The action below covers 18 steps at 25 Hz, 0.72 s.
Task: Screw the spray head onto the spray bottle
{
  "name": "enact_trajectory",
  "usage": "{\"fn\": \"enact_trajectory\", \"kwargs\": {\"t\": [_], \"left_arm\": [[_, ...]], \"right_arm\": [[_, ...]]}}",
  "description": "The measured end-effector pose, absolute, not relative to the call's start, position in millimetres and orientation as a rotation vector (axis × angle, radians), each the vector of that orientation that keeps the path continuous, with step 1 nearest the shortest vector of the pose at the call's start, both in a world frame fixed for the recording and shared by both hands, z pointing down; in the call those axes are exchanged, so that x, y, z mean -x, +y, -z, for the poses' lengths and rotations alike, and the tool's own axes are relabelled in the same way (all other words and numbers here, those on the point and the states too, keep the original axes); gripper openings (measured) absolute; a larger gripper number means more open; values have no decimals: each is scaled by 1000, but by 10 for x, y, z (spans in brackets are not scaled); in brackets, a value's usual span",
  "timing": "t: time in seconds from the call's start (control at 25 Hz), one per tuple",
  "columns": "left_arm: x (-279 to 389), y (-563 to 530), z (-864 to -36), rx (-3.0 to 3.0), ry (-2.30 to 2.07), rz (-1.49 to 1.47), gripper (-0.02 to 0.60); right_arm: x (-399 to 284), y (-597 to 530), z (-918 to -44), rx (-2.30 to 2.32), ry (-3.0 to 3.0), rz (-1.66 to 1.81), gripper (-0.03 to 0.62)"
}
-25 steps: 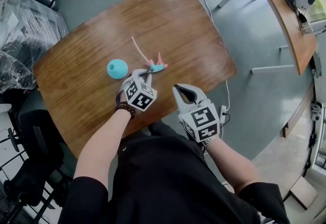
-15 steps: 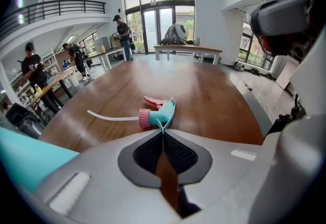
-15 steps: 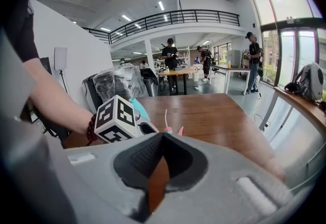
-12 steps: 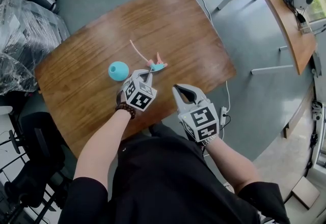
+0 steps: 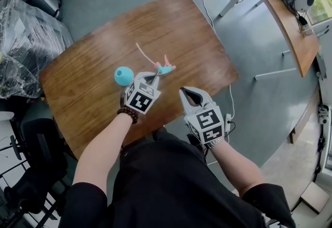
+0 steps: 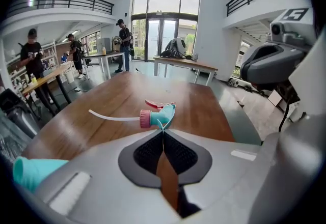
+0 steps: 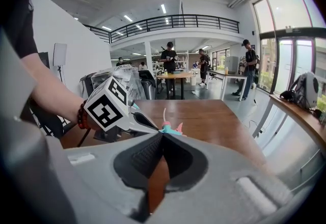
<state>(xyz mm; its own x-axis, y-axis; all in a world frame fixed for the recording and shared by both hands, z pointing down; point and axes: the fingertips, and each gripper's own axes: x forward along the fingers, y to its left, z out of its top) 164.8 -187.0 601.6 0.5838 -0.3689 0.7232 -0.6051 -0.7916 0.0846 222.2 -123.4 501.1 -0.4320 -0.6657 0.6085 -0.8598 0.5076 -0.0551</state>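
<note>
Head view and both gripper views. The spray head [image 5: 165,69] lies on its side on the wooden desk [image 5: 181,25], with the pink collar and the thin white dip tube [image 5: 142,52] pointing away from the person. The left claw [image 5: 154,74] is closed. In the left gripper view its tips meet on the thin teal rear edge of the spray head, and the pinch itself is too small to see clearly. The teal spray bottle [image 5: 123,75] stands on the desk just to the left of that claw. From above only its rounded top shows. In the left gripper view it is a teal sliver at the lower left corner, cut off by the gripper body. The right claw [image 5: 191,92] is closed with nothing between its pads, and is held near the desk's near edge, apart from both task objects. In the right gripper view the left gripper's marker cube [image 7: 109,103] and the person's wrist hide the bottle.
</note>
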Motion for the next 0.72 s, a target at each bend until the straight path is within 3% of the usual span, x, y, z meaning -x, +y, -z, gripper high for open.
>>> {"fn": "enact_trajectory", "kwargs": {"t": [0.6,0.68,0.72], "left_arm": [[-1646,-1674,-5268,-2397,-571,-745,21],[-1620,-1646,-5191,-2384,-537,-711,21],[-1608,-1628,-5155,-2380,-520,-699,21]], "right_arm": [[-2139,-1296,-4541,-1152,-2183,7,-8],[-2076,-1278,-4498,-1109,-2178,65,69],[-2049,-1263,-4476,-1091,-2172,97,71]]}}
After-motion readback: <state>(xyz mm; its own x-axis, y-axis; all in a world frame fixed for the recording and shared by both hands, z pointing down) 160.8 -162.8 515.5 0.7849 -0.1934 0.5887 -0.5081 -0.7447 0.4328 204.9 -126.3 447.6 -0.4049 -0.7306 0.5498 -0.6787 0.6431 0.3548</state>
